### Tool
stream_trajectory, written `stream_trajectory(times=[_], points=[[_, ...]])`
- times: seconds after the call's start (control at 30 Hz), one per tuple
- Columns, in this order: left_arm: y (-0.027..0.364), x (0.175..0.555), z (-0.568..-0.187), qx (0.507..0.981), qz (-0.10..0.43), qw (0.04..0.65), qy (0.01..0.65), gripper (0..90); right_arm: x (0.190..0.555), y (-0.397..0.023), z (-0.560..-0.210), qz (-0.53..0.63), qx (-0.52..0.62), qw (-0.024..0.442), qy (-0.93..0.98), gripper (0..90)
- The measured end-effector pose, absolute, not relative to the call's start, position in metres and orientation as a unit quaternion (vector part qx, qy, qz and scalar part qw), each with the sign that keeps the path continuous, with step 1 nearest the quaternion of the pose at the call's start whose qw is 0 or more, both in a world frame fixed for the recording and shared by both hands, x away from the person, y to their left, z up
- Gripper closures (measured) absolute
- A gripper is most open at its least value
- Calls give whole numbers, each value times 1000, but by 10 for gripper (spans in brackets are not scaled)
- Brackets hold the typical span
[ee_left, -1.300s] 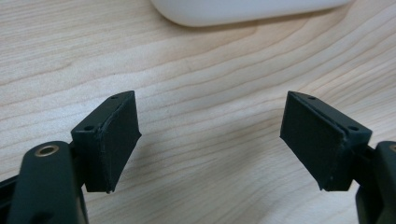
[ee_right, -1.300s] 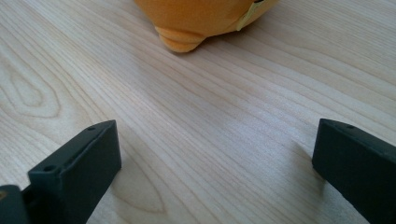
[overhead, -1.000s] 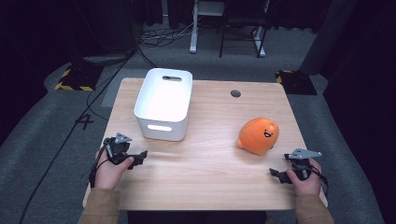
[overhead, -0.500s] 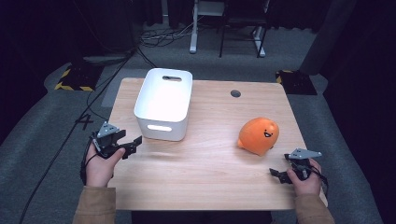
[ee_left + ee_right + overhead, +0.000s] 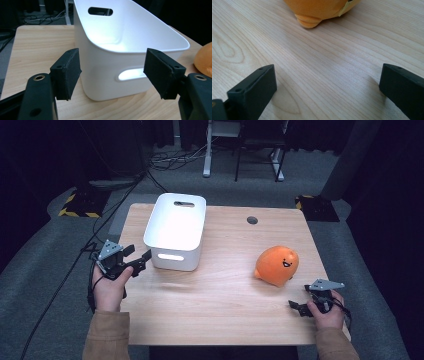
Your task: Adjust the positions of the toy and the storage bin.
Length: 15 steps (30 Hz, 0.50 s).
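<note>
- So the main thing here looks like the white bin (image 5: pixel 175 231), sitting upright on the left-back part of the table (image 5: pixel 225 320), open top, handle slot facing us. Nothing visible inside it as far as we can see from the left gripper view.
- We've got the left gripper (image 5: pixel 134 261) right at the bin's near-left corner, just beside it but not touching. Its jaws are spread wide, and in the left gripper view (image 5: pixel 112 72) they frame the near wall with the slot between them. Nothing gripped.
- A bit further out, the orange plush toy (image 5: pixel 276 265) with the little smiley face sits on the right half of the table, well apart from the bin.
- Our right gripper (image 5: pixel 301 307) is down near the front-right edge, near the toy but clear of it. Jaws gaping there too, holding nothing; bare wood between them in the right gripper view (image 5: pixel 324 87), with the toy's underside up ahead.
- Progress-wise, we'd say basically nothing is done yet: the toy is not in the bin, the bin is ungrabbed, both tongs are empty.
- Our guess at what's left: left closes on the bin wall to steady or move it, right goes for the toy. Pretty much the whole job.
</note>
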<state>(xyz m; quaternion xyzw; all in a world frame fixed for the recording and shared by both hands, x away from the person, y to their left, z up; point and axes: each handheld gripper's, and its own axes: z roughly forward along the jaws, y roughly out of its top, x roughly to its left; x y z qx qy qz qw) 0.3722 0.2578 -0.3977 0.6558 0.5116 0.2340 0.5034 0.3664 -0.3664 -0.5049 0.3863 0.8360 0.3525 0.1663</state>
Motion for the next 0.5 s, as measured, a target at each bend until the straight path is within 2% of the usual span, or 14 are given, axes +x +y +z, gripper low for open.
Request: stream_trajectory(times=[0.5], points=[[254, 405, -390, 646, 256, 511, 506, 310, 366, -366, -505, 352, 386, 166, 836, 15]])
